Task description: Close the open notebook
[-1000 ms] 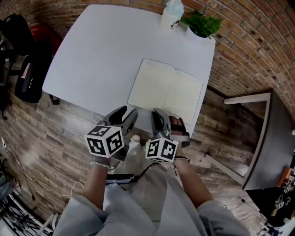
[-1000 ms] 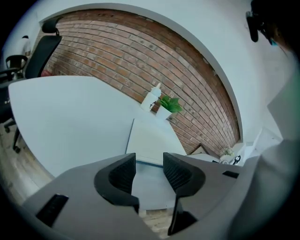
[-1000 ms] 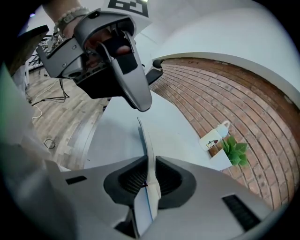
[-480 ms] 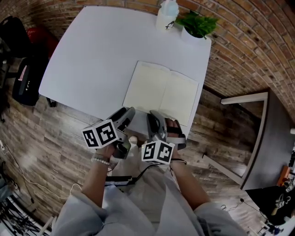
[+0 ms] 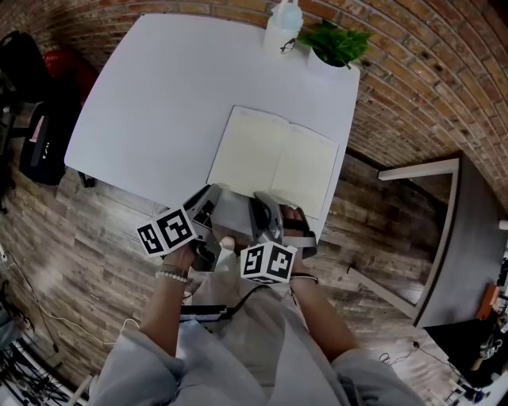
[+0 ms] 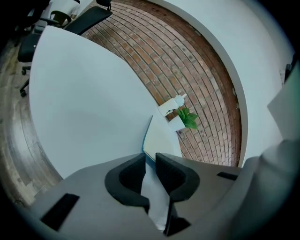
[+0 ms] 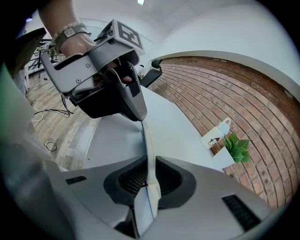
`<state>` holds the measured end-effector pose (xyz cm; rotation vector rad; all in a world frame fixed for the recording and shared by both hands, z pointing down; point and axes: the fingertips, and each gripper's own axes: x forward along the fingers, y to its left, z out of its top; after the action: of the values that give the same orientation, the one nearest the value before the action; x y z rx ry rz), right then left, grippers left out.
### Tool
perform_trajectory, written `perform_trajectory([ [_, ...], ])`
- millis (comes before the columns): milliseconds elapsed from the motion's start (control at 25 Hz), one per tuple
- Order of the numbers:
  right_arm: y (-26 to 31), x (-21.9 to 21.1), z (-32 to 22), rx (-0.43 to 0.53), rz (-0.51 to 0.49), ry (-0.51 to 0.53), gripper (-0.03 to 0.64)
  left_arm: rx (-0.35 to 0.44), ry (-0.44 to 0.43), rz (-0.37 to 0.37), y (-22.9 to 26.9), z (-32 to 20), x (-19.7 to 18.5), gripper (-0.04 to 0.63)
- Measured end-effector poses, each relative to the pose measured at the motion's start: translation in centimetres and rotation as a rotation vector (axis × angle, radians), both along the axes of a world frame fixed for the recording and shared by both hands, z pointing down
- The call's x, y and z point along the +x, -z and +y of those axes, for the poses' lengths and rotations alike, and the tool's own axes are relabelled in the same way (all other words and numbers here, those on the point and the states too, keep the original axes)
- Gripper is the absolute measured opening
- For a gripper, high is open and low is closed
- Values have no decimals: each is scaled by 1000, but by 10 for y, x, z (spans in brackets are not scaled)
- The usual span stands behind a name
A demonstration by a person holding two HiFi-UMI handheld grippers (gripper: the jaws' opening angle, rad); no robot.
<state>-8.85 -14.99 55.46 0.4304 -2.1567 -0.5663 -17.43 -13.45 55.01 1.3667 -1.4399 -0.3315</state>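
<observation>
The open notebook (image 5: pixel 274 162) lies flat on the white table (image 5: pixel 159 95), cream pages up. Both grippers sit at its near edge. My right gripper (image 5: pixel 264 208) is by the foot of the spine and my left gripper (image 5: pixel 208 200) by the near left corner. In the right gripper view a thin pale leaf of the notebook (image 7: pixel 149 145) runs edge-on through my right gripper (image 7: pixel 151 176), pinched by its pads, up to the left gripper (image 7: pixel 139 115). In the left gripper view the jaws of my left gripper (image 6: pixel 150 161) are closing. The same leaf lies in their narrow gap with the pads off it.
A potted plant (image 5: pixel 337 40) and a white bottle (image 5: pixel 283 24) stand at the table's far right corner against a brick wall. Dark bags (image 5: pixel 44 135) sit on the wooden floor to the left. A grey cabinet (image 5: pixel 460 238) stands to the right.
My left gripper has rolled and sunk a little at the notebook's near left corner. The right gripper and the notebook have stayed where they were.
</observation>
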Motion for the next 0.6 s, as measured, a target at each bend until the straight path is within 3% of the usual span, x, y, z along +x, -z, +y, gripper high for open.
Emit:
perform_trajectory([
  [240,-2,-2,1,-28,-13,-1,75,43,-10,-19,10,1,-2,48],
  [480,6,1,5,-126,-93,-43,75,77,-29,-36,22,1,1,34],
  [600,14,7,6,-153,-136,-79,74,85,-43,-82,28,2,-2,32],
])
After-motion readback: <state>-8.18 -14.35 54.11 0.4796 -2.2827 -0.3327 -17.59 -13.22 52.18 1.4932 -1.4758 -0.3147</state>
